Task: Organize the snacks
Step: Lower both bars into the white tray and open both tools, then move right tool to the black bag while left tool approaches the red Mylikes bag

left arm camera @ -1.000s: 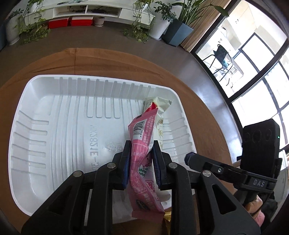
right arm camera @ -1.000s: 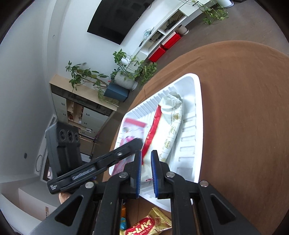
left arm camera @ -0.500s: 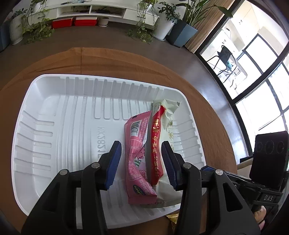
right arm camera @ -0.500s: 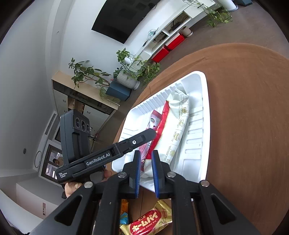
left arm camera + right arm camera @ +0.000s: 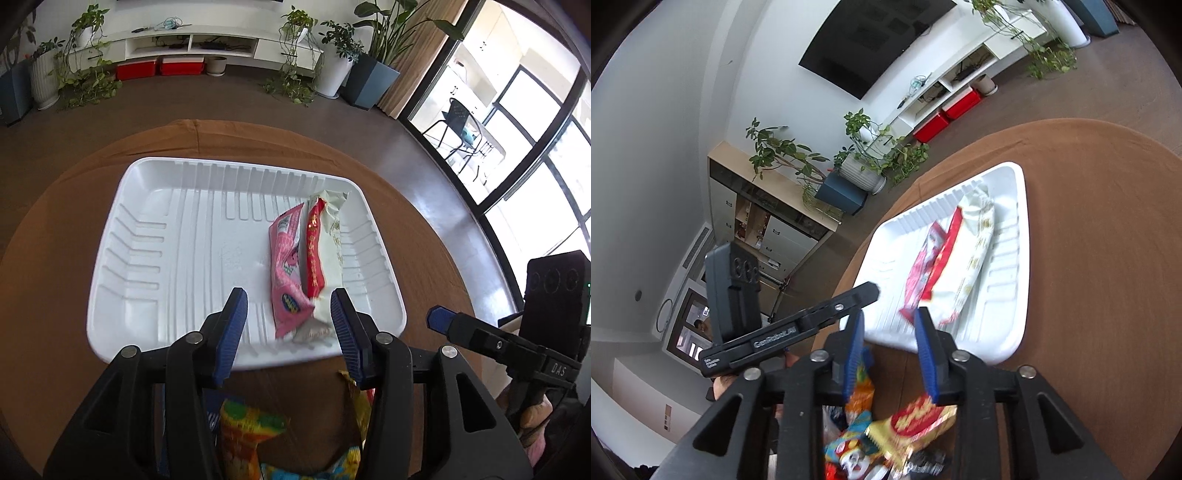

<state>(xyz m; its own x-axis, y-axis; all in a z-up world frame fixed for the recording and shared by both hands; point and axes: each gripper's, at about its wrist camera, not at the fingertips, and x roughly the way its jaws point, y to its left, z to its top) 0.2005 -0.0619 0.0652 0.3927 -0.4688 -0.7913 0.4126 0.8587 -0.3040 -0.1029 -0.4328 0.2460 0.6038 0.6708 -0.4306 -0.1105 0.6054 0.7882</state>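
We are holding the left gripper (image 5: pixel 288 328) released, jaws empty above the near rim of the white tray (image 5: pixel 147 206); the right gripper (image 5: pixel 890 350) has just been opening and is likewise carrying nothing. The pink packet (image 5: pixel 286 269) and the cream-and-red packet (image 5: pixel 327 251) are lying side by side, touching, against the tray's right wall, apparently to leave the left floor free for further snacks. Loose snacks (image 5: pixel 908 424) are waiting on the desk (image 5: pixel 406 229) just beneath both grippers, near its edge. Open desk is surrounding the tray's other sides.
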